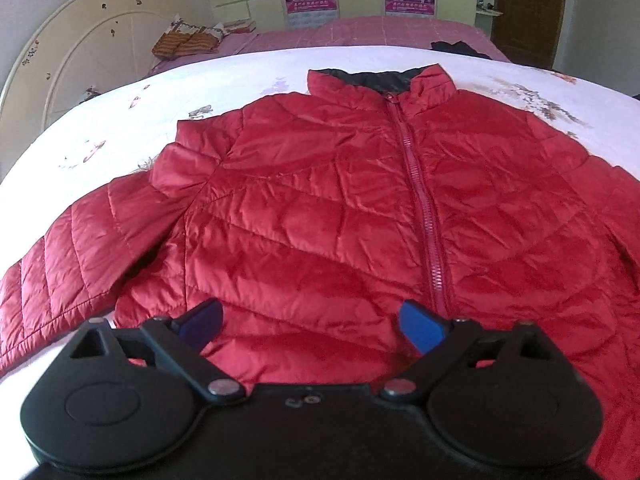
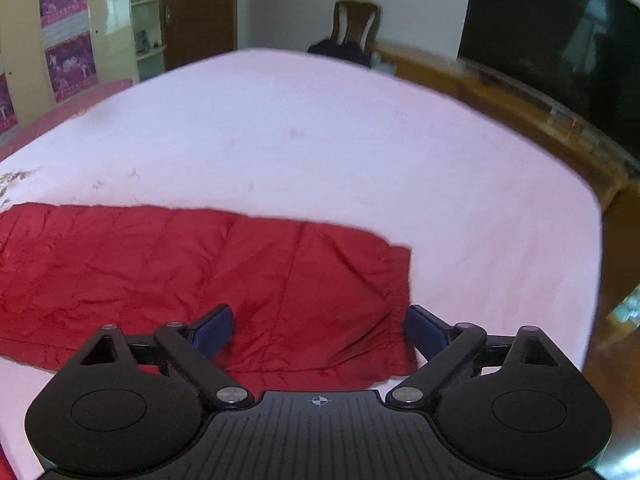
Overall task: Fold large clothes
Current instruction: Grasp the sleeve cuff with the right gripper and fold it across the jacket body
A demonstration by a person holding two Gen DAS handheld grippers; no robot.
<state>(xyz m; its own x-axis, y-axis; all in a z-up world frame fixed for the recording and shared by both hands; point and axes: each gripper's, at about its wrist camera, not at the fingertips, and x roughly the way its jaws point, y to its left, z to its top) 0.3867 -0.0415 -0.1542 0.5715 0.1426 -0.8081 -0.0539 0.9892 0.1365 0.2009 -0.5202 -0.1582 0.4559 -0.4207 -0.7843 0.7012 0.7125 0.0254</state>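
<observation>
A red quilted jacket (image 1: 320, 200) lies flat and zipped on the white bed sheet (image 1: 120, 120), collar at the far side, its left sleeve spread out toward the picture's left. My left gripper (image 1: 310, 324) hovers open over the jacket's lower hem, left of the zipper, with nothing between its blue pads. In the right wrist view the jacket's right sleeve (image 2: 200, 272) stretches across the sheet, its cuff end at the right. My right gripper (image 2: 320, 332) stands open above that cuff end, its jaws on either side of the sleeve, not pressing it.
A cream headboard (image 1: 80, 60) stands at the far left with folded cloth (image 1: 188, 40) on a pink cover. A dark garment (image 1: 460, 48) lies beyond the sheet. Off the bed's right edge run a wooden ledge (image 2: 520, 100), a chair (image 2: 356, 24) and floor.
</observation>
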